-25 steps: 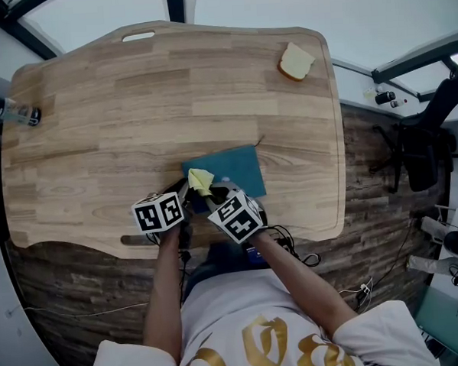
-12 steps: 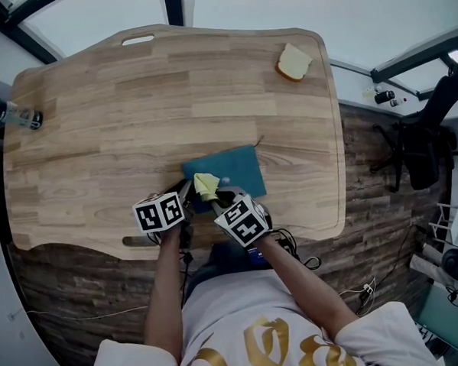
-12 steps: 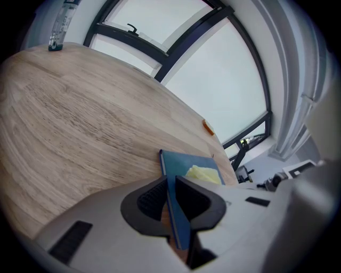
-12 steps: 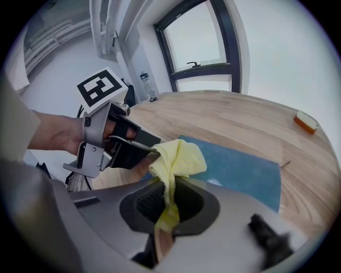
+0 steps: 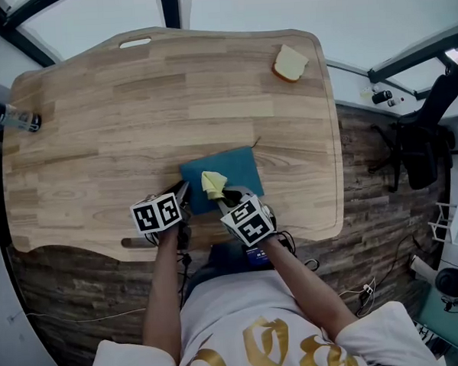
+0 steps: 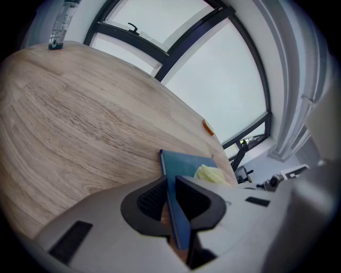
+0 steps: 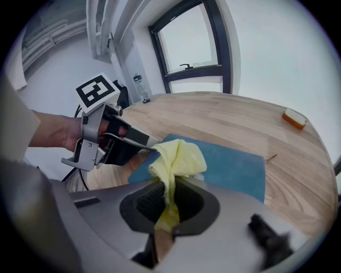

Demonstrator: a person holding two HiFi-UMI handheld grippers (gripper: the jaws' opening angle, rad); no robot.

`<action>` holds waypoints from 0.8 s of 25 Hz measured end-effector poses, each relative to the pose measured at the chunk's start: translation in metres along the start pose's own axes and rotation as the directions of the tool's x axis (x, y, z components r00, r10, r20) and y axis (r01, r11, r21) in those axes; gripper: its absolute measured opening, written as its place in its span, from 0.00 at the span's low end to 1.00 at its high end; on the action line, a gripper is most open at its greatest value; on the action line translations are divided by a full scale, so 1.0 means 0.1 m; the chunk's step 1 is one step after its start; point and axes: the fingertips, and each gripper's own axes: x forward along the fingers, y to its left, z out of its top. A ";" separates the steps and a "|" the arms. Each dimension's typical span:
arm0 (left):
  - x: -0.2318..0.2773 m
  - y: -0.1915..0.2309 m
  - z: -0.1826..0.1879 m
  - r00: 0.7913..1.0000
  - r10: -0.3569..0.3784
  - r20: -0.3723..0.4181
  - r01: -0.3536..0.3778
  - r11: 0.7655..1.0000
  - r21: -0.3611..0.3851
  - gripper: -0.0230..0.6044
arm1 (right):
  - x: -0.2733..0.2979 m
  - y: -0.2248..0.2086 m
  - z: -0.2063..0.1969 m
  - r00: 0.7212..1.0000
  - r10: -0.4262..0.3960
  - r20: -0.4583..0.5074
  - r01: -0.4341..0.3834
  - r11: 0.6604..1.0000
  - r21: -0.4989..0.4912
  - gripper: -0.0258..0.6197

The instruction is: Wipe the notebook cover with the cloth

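Note:
A teal notebook (image 5: 228,174) lies flat near the table's front edge, also seen in the left gripper view (image 6: 184,165) and the right gripper view (image 7: 234,166). My left gripper (image 5: 181,198) is shut on the notebook's near left corner; its edge runs between the jaws in the left gripper view (image 6: 171,205). My right gripper (image 7: 166,200) is shut on a crumpled yellow cloth (image 7: 177,159), which rests on the cover's near left part (image 5: 212,183). The cloth (image 6: 210,174) shows beyond the left jaws.
The wooden table (image 5: 134,122) has a slice of bread (image 5: 288,63) at its far right corner and a clear bottle (image 5: 11,115) at its far left edge. An office chair (image 5: 422,138) stands on the floor to the right.
The right gripper has slid the yellow cloth to the right across the notebook cover. The left gripper stays clamped on the notebook's corner.

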 end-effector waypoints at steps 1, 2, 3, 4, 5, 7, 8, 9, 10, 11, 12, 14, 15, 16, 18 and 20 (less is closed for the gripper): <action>0.00 0.00 0.00 1.000 -0.001 0.000 0.001 1.000 0.001 0.13 | -0.01 -0.02 -0.01 1.000 -0.005 0.001 0.005 1.000 0.006 0.10; 0.00 0.00 0.00 1.000 -0.002 0.000 0.002 1.000 0.001 0.13 | -0.02 -0.04 0.00 1.000 -0.009 0.004 0.009 1.000 0.009 0.10; 0.00 0.00 0.00 1.000 -0.001 0.000 0.001 1.000 0.001 0.13 | -0.02 -0.06 0.00 1.000 -0.014 0.009 0.014 1.000 0.008 0.10; 0.00 0.01 0.00 1.000 -0.001 0.001 0.001 1.000 0.001 0.13 | -0.03 -0.08 0.01 1.000 -0.021 0.017 0.021 1.000 0.004 0.10; 0.00 0.01 0.00 1.000 -0.001 0.001 0.001 1.000 0.000 0.13 | -0.03 -0.11 0.02 0.999 -0.028 0.025 0.028 1.000 0.002 0.10; 0.00 0.00 0.00 1.000 -0.001 0.001 0.001 1.000 0.000 0.13 | -0.05 -0.16 0.02 0.999 -0.040 0.035 0.040 0.999 0.005 0.10; 0.00 0.00 0.00 1.000 -0.001 0.001 0.001 1.000 0.000 0.13 | -0.06 -0.17 0.01 0.999 -0.041 0.032 0.040 0.999 0.012 0.10; 0.00 0.00 0.00 1.000 0.000 0.000 0.000 1.000 0.000 0.13 | -0.07 -0.18 0.00 0.999 -0.039 0.024 0.039 0.999 0.021 0.10; 0.00 0.00 0.00 1.000 0.000 0.000 0.000 1.000 0.000 0.13 | -0.09 -0.20 -0.01 0.999 -0.042 0.019 0.041 0.999 0.027 0.10; 0.00 0.01 0.01 1.000 0.000 -0.001 0.000 1.000 0.000 0.13 | -0.10 -0.23 -0.01 0.999 -0.049 0.020 0.048 0.998 0.030 0.10; 0.00 0.01 0.01 1.000 0.001 -0.001 -0.001 1.000 -0.001 0.13 | -0.11 -0.27 -0.02 0.998 -0.058 0.023 0.057 0.998 0.034 0.10; 0.00 0.01 0.00 1.000 0.001 0.000 -0.001 1.000 -0.001 0.13 | -0.14 -0.33 -0.03 0.997 -0.073 0.029 0.072 0.996 0.044 0.10; 0.00 0.01 0.00 1.000 0.001 0.000 -0.001 1.000 0.000 0.13 | -0.15 -0.37 -0.05 0.996 -0.079 0.030 0.078 0.996 0.051 0.10; 0.00 0.01 0.00 1.000 0.001 0.001 -0.001 1.000 0.001 0.13 | -0.16 -0.40 -0.06 0.996 -0.085 0.031 0.083 0.995 0.059 0.10; 0.00 0.01 0.00 1.000 0.003 0.002 -0.003 1.000 0.003 0.13 | -0.18 -0.46 -0.07 0.995 -0.096 0.033 0.093 0.993 0.072 0.10; 0.00 0.01 0.00 1.000 0.003 0.003 -0.003 1.000 0.004 0.13 | -0.21 -0.51 -0.08 0.994 -0.106 0.033 0.103 0.992 0.079 0.10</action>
